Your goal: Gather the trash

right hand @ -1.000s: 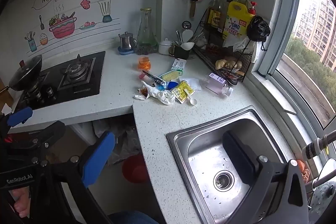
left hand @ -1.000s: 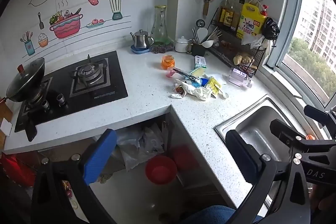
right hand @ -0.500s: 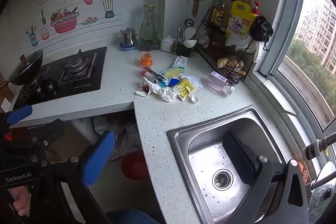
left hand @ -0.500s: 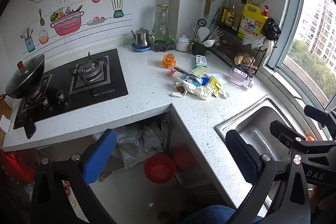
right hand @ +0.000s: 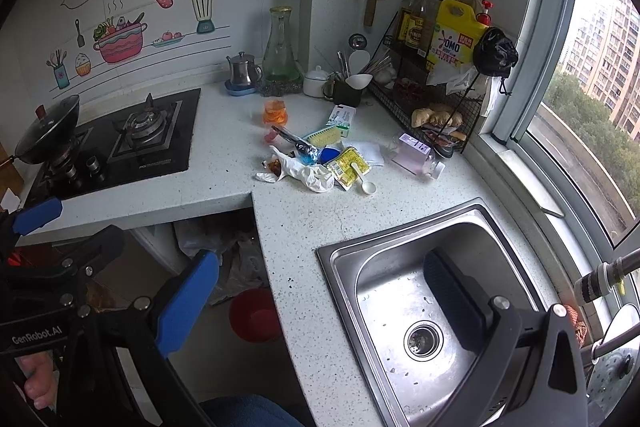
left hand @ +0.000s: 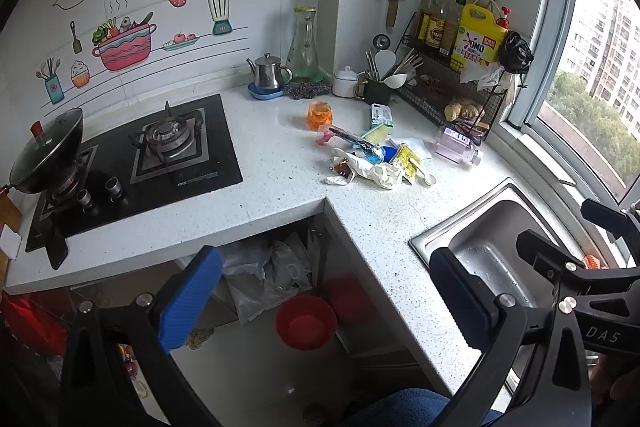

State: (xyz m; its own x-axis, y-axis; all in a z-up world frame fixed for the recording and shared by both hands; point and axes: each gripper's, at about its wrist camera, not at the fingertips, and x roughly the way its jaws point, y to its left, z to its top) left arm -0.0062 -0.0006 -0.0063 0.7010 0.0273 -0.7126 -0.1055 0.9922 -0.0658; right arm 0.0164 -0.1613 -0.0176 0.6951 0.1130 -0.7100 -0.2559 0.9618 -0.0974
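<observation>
**Left wrist view: both grippers held back from a corner counter, trash heaped near the bend**

Left wrist view puts the left gripper (left hand: 326, 291) low and spread wide, nothing between its blue pads; it hangs over the gap under the counter (left hand: 280, 171), well short of the worktop's front edge. The right gripper (right hand: 320, 291) is likewise spread and empty, one finger over the floor side, the other above the sink (right hand: 400, 267).

The trash pile (right hand: 320, 167) sits on the counter just past the inner corner, where the worktop turns: a crumpled white glove (right hand: 310, 175), a yellow packet (right hand: 348, 165), a white spoon (right hand: 364, 183) and a blue wrapper all touching or overlapping. An orange cup (right hand: 275, 111) stands apart behind it, and a clear bottle (right hand: 416, 157) lies on its side toward the window, near the foot of the wire rack (right hand: 436, 99).

Bare counter runs between the pile and the sink rim, and more lies between the pile and the stove (left hand: 160, 155) (the widest open stretch). Behind the pile the back wall is crowded with a kettle (left hand: 267, 71), a glass jug (left hand: 304, 47) and a utensil cup.

Below the counter's edge a red bin (left hand: 306, 321) stands on the floor beside loose plastic bags (left hand: 272, 275).
</observation>
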